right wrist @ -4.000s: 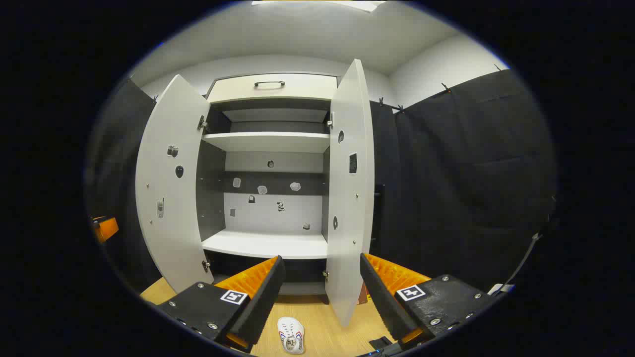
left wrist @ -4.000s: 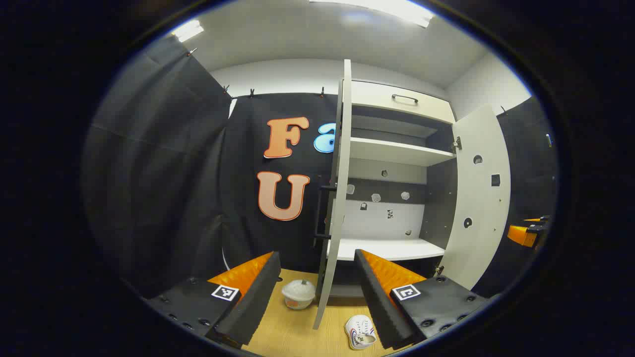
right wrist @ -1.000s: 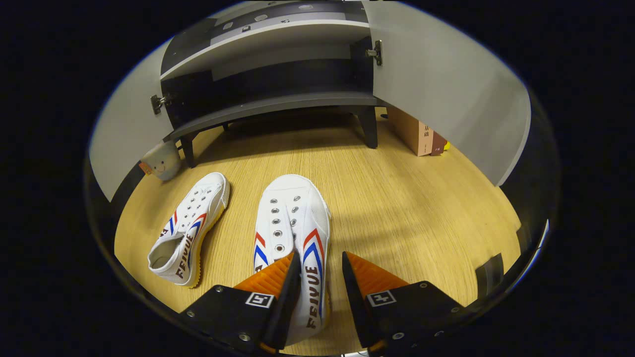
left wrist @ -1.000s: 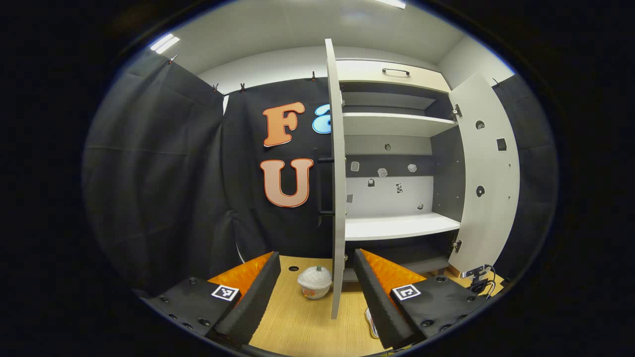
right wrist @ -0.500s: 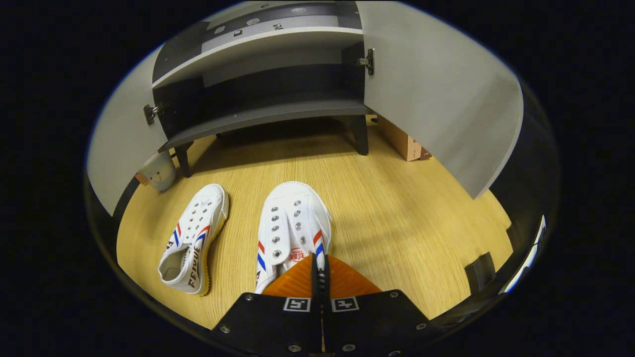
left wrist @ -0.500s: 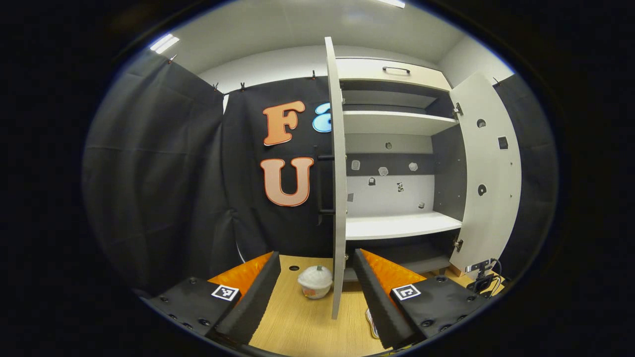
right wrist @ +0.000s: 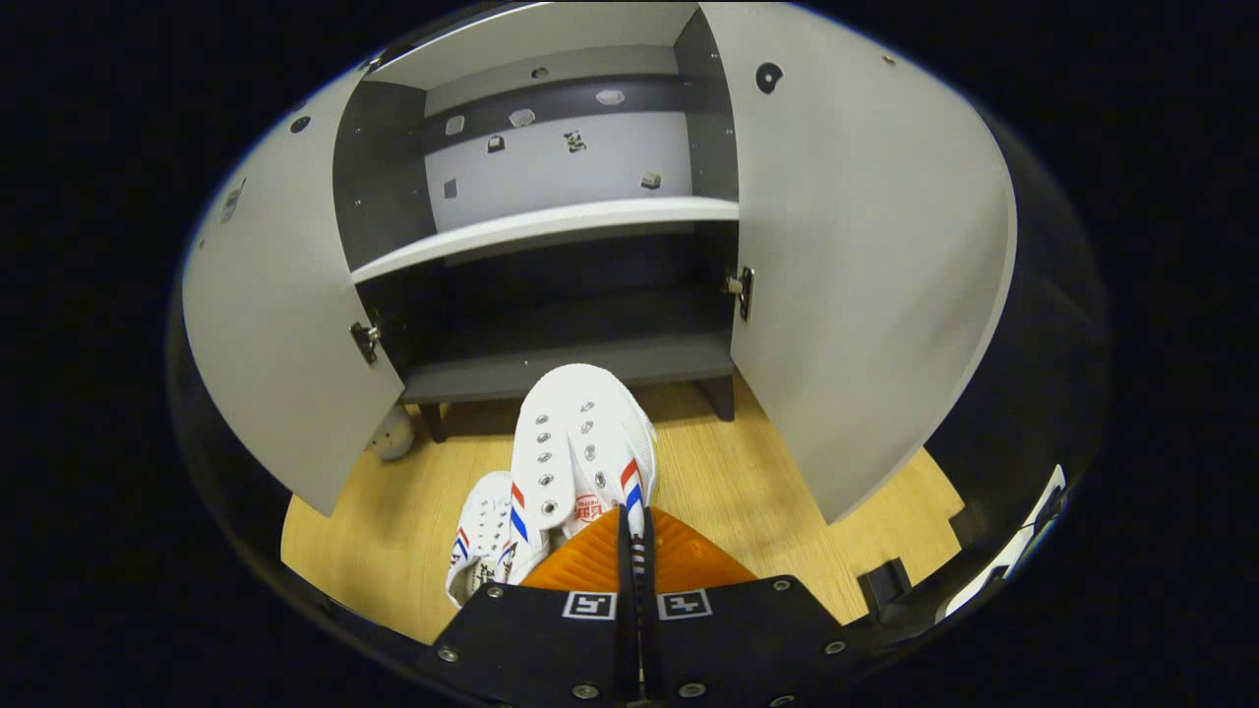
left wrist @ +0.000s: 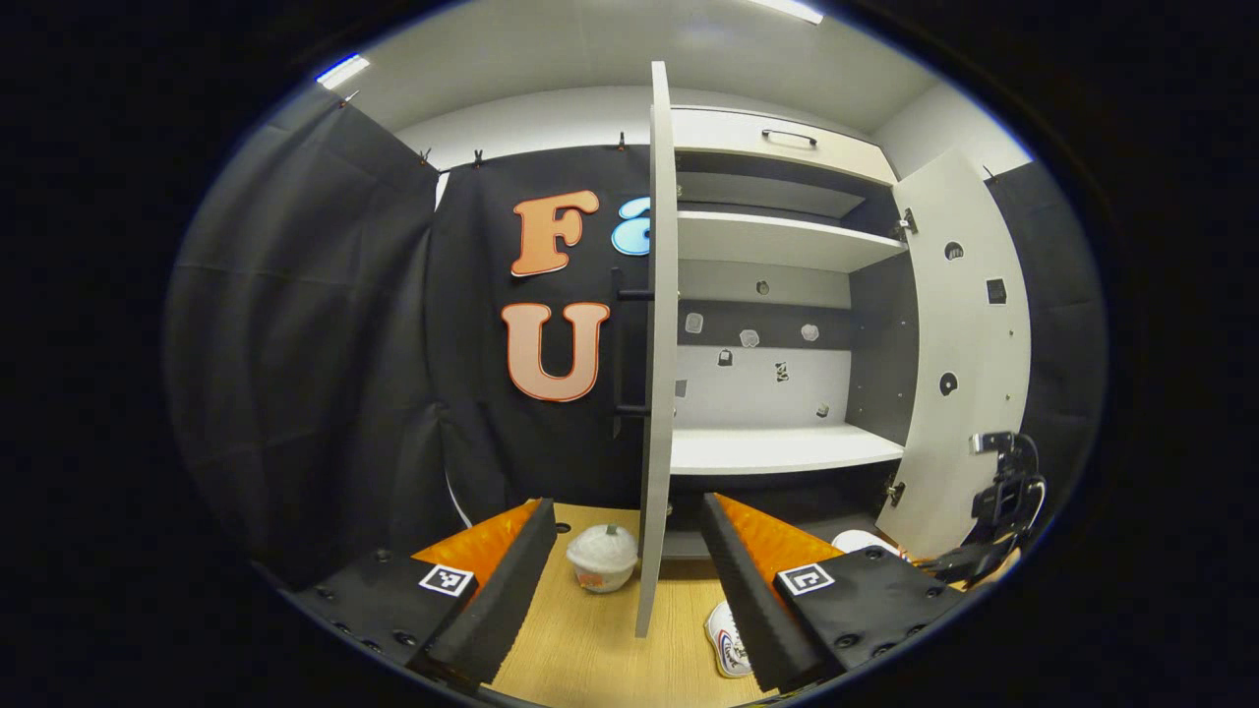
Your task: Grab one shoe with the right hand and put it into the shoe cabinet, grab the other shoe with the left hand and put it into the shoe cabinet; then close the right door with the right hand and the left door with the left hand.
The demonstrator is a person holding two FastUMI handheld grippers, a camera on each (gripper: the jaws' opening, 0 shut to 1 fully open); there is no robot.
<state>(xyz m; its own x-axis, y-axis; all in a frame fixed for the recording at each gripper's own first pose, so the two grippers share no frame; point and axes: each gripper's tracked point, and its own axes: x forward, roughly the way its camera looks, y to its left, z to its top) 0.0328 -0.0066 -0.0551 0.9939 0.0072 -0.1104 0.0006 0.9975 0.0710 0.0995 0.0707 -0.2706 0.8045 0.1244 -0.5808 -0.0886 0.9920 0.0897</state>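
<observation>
White canvas, red and blue side stripes: 1 shoe [right wrist: 580, 447] hangs in the right gripper [right wrist: 634, 551], both fingers pressed together on its side wall near the heel, toe pointing at the cabinet [right wrist: 551, 211]. It sits clear of the floor [right wrist: 777, 492], in front of the dark bottom compartment [right wrist: 570, 305]. The 2nd shoe [right wrist: 482, 546] lies on the floor below and to the left of the held one, partly hidden by it.

Both cabinet doors stand wide open. In the right gripper view the left door [right wrist: 275, 344] and right door [right wrist: 866, 265] flank the opening; a white shelf [right wrist: 551, 231] runs across above the bottom compartment. A small round object [right wrist: 391, 433] rests on the floor by the left door's lower corner.

Left gripper [left wrist: 629, 560]: fingers spread wide, nothing between them but air, held level and aimed at the edge of the left door [left wrist: 657, 344]. In that view a small white pot with a domed lid [left wrist: 602, 556] stands on the floor just left of the door edge, and the toe of a shoe [left wrist: 726, 639] shows beside the right-hand finger. The right gripper's body [left wrist: 998, 511] is low near the right door [left wrist: 969, 354].
</observation>
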